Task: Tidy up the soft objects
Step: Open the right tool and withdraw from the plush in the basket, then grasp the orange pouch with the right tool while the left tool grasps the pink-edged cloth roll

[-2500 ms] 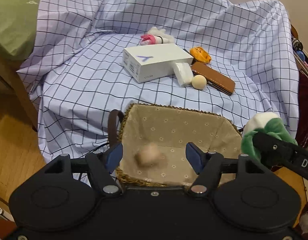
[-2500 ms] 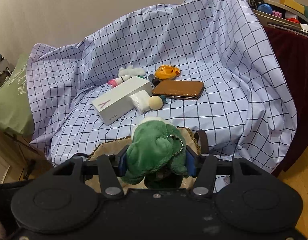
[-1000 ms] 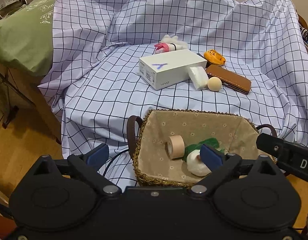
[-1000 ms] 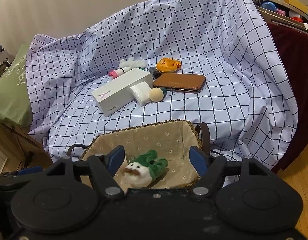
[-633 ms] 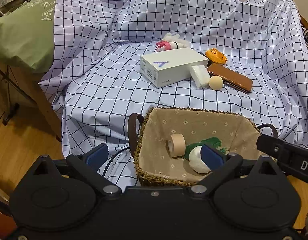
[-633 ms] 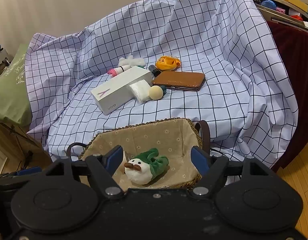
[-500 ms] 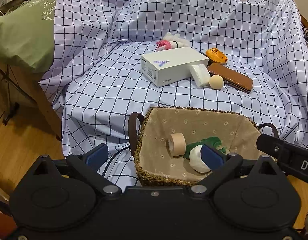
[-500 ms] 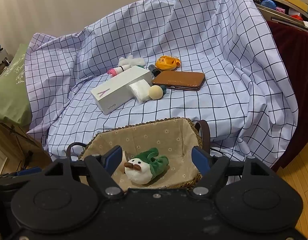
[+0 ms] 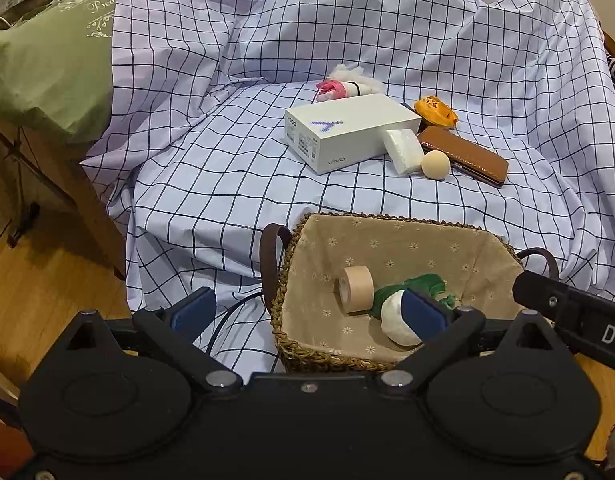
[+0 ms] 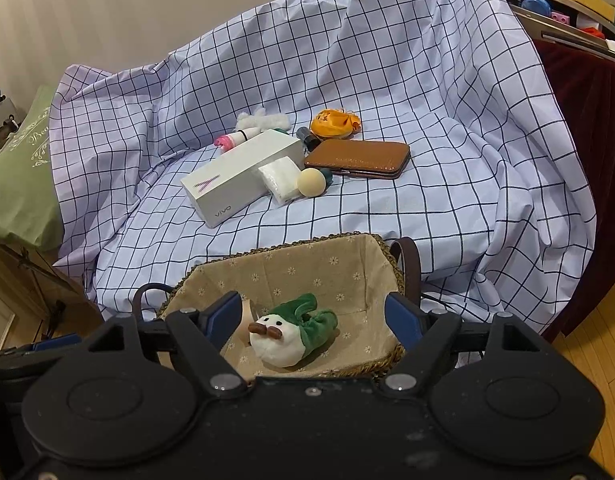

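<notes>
A woven basket [image 9: 307,354] [image 10: 391,266] with a beige lining stands on the checked sheet just in front of both grippers. In it lie a green and white plush toy [image 10: 293,332] [image 9: 393,314] and a beige tape roll [image 9: 356,289]. My left gripper [image 9: 307,312] is open and empty, near the basket's left side. My right gripper [image 10: 313,318] is open and empty above the basket. Further back lie a cream ball [image 9: 435,164] [image 10: 310,182], a white pad [image 9: 403,151] [image 10: 281,179], an orange soft toy [image 9: 435,110] [image 10: 334,123] and a white fluffy piece [image 10: 262,120].
A white box [image 9: 349,132] [image 10: 243,174], a brown wallet [image 9: 465,156] [image 10: 359,158] and a pink-capped bottle [image 9: 339,89] lie on the sheet [image 9: 211,184]. A green pillow [image 9: 47,72] is at the left. A cluttered shelf [image 10: 563,8] is at the right.
The right gripper has let the plush toy go into the basket and opened. The tape roll has dropped into the basket. Both grippers have drawn back a little from the basket.
</notes>
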Tool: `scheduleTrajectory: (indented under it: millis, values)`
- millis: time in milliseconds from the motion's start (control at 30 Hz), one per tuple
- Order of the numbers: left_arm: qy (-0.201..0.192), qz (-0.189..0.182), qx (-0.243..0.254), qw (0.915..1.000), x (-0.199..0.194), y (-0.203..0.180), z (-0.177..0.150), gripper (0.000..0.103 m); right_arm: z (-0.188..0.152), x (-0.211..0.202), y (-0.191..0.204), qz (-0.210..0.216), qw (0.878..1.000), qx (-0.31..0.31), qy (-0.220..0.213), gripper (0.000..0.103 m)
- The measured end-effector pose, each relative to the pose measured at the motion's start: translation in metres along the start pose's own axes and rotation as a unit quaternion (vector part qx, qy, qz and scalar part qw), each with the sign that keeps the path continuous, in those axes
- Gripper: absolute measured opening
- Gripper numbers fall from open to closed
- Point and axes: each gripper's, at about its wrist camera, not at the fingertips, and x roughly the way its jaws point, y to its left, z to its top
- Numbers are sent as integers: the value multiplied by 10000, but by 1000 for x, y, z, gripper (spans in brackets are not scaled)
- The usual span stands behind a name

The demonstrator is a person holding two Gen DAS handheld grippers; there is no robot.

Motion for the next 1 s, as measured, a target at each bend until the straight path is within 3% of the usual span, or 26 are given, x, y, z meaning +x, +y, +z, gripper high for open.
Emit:
scheduleTrajectory:
  millis: [1000]
  values:
    - [-10, 17, -112, 9999, 2, 4, 4, 97, 1, 5, -7, -76, 9999, 145, 18, 84]
